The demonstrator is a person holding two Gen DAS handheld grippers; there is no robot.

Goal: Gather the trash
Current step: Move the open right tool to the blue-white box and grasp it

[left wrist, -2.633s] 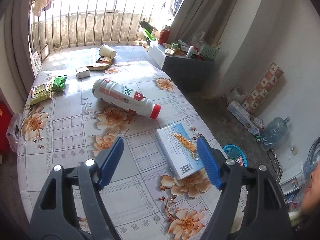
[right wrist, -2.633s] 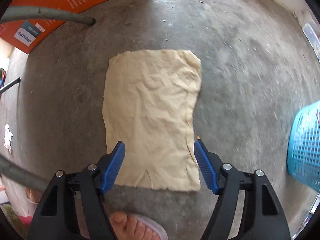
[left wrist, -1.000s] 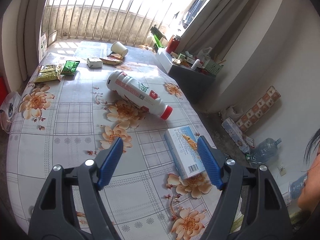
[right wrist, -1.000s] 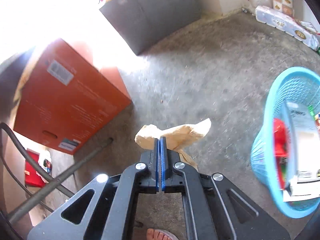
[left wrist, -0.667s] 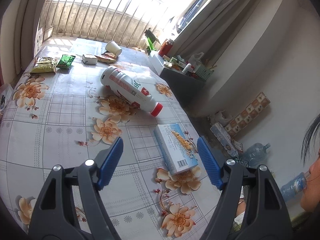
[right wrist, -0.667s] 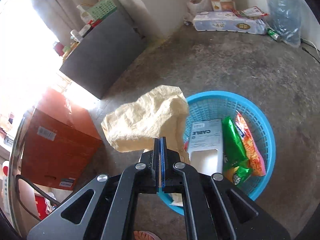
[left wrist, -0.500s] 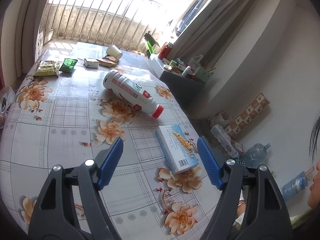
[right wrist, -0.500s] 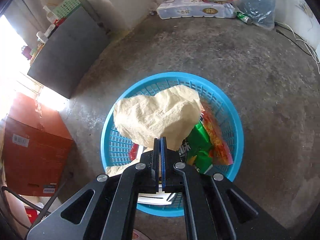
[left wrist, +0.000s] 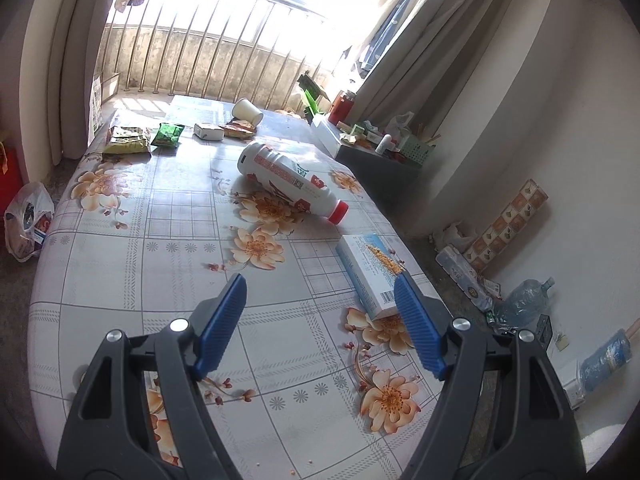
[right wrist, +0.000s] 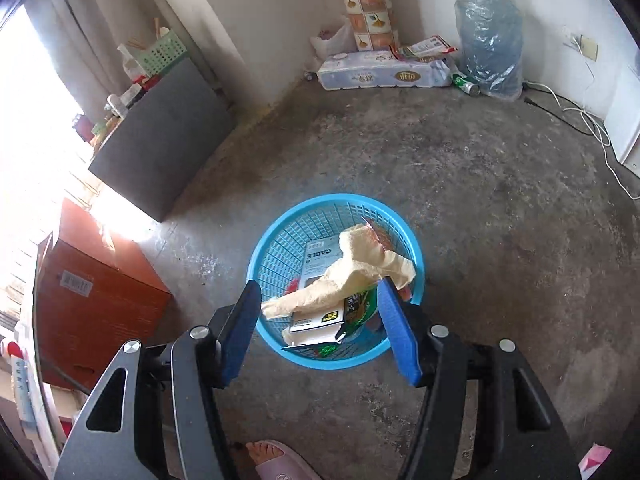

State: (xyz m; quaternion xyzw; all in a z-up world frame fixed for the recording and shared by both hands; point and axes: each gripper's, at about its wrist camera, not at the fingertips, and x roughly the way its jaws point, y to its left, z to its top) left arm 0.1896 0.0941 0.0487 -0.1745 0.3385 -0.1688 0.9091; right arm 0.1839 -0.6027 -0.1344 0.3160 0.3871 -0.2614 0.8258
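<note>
On the left wrist view, the left gripper (left wrist: 320, 320) hangs over the surface (left wrist: 168, 288), a table covered with a white checked cloth printed with orange flowers. Its blue fingers (left wrist: 224, 320) stand wide apart and nothing is between them. At 11 o'clock, far on the surface, lie a yellow-green snack bag (left wrist: 127, 141) and a small green foil packet (left wrist: 169, 135); a small white carton (left wrist: 209, 131) and a tipped white paper cup (left wrist: 247, 111) are near 12 o'clock. In the middle, a white plastic bottle with a red cap (left wrist: 292, 182) lies on its side. At 2 o'clock from the left gripper, a flat light-blue cardboard box (left wrist: 370, 274) lies near the surface edge, just beside the right finger in the view.

On the right wrist view, the right gripper (right wrist: 318, 320) points down at a round blue plastic basket (right wrist: 276, 240) standing on the grey concrete floor (right wrist: 480, 200). Its fingers have just been opening and now stand well apart, pressing on nothing. The crumpled beige paper sheet (right wrist: 352, 272) lies in the basket on top of a white flat box (right wrist: 318, 256) and a green wrapper (right wrist: 360, 304); in the view it shows between the fingers, free of them. At 9 o'clock stands an orange cardboard box (right wrist: 92, 304), at 1 o'clock a large blue water jug (right wrist: 490, 40) by the wall. A foot in a pink slipper (right wrist: 276, 460) shows at 6 o'clock.
</note>
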